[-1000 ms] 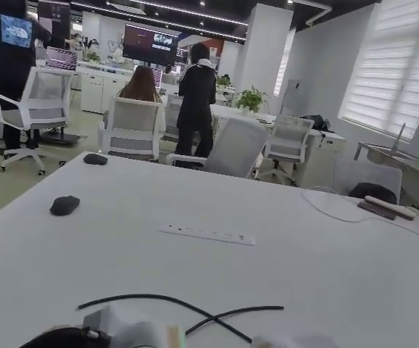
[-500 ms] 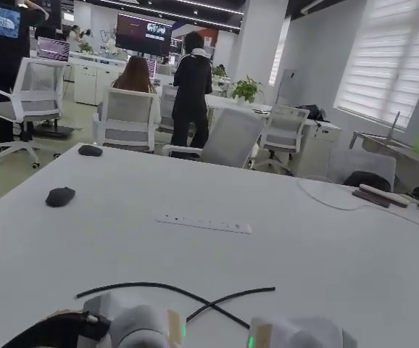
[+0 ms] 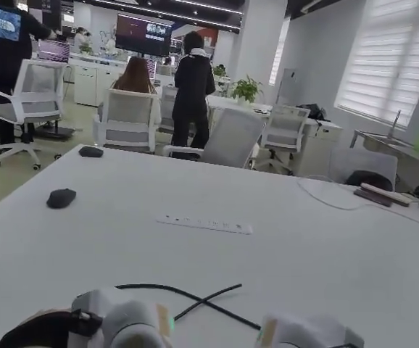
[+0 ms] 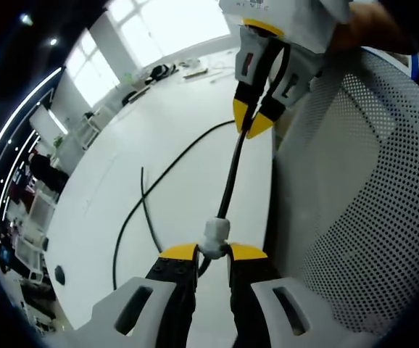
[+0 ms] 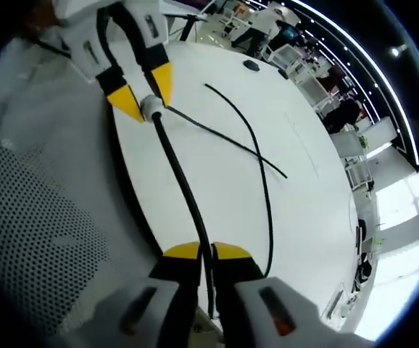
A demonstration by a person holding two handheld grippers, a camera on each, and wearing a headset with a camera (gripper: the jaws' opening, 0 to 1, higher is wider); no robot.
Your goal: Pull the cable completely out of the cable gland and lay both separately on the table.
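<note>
Left gripper (image 4: 213, 254): yellow-tipped jaws nearly closed, pinching the white plastic cable gland (image 4: 215, 233) between the tips. Gland is held in the air, off the tabletop, beside the table's near edge.

Thin black cable (image 4: 231, 174) comes out of the gland and runs straight and taut to the right gripper (image 5: 208, 252). Its jaws are clamped tight on the cable, with no visible gap between the tips. In the right gripper view the cable goes on past the jaws toward the bottom of the frame. Where that end finishes, cannot tell.

Cable is not out of the gland: a black strand leaves the gland's other side and lies across the table. Gland and cable are both in the grippers, neither laid down apart.

White perforated mesh chair back (image 4: 354, 188) sits just beside the held stretch, on the person's side of the table edge.

White tabletop (image 3: 325, 275): two loose black strands lie flat and cross each other (image 3: 204, 299) near the front edge. One of them is the run from the gland. Whether the other is the same cable, cannot tell.

Further out, mid-table: a long flat white strip (image 3: 204, 225) with small dark marks. What it is, cannot tell.

Left of it, a black computer mouse (image 3: 61, 197). A second black mouse (image 3: 90, 151) lies near the far edge.

Past the table: white-and-grey office chairs (image 3: 126, 119), one with a person seated in it. A person in dark clothes (image 3: 193, 87) stands beside that chair. Window blinds (image 3: 391, 65) are along the right wall.
</note>
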